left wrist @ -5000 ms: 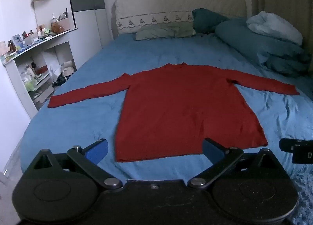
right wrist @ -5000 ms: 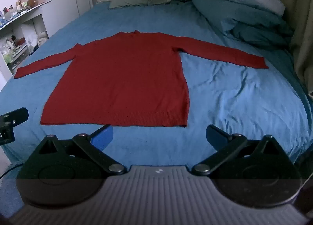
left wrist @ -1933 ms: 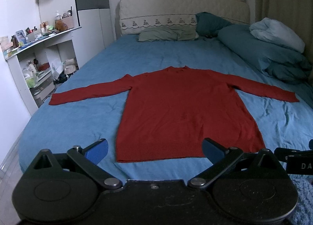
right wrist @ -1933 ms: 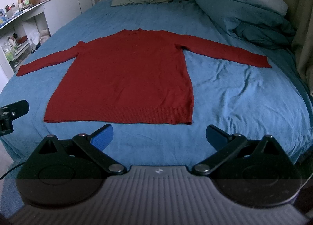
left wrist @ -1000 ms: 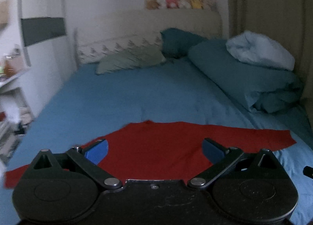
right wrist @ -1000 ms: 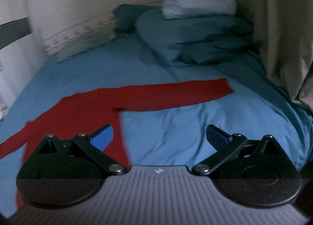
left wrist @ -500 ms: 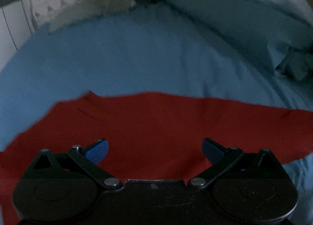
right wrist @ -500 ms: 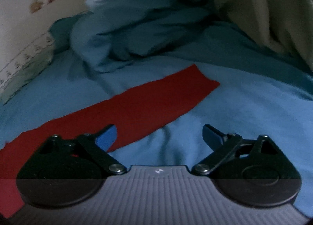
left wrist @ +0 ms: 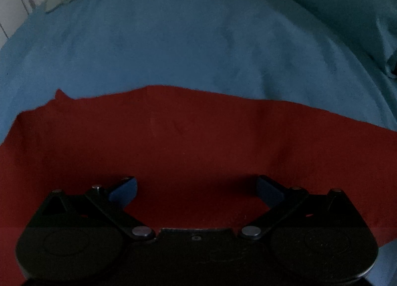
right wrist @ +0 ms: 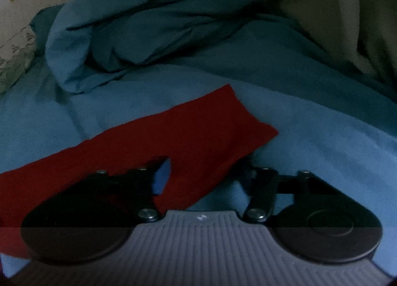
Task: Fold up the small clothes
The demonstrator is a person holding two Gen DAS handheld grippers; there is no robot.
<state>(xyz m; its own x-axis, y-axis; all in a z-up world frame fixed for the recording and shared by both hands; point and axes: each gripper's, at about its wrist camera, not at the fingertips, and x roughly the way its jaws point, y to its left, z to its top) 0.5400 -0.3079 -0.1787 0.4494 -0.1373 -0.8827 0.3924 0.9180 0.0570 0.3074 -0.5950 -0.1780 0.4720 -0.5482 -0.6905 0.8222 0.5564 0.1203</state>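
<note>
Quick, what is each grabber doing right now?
Left gripper: open over the red sweater, holding nothing.
Right gripper: just been closing on the sweater's sleeve.

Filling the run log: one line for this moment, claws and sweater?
left claw: open over red sweater | right claw: has just been closing, sleeve end between jaws | sweater flat on blue bedsheet

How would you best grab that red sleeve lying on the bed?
Take the sleeve near its cuff end, coming from above with a finger at each long edge. It lies flat and narrow on the blue sheet, so the right tool spans it.
</note>
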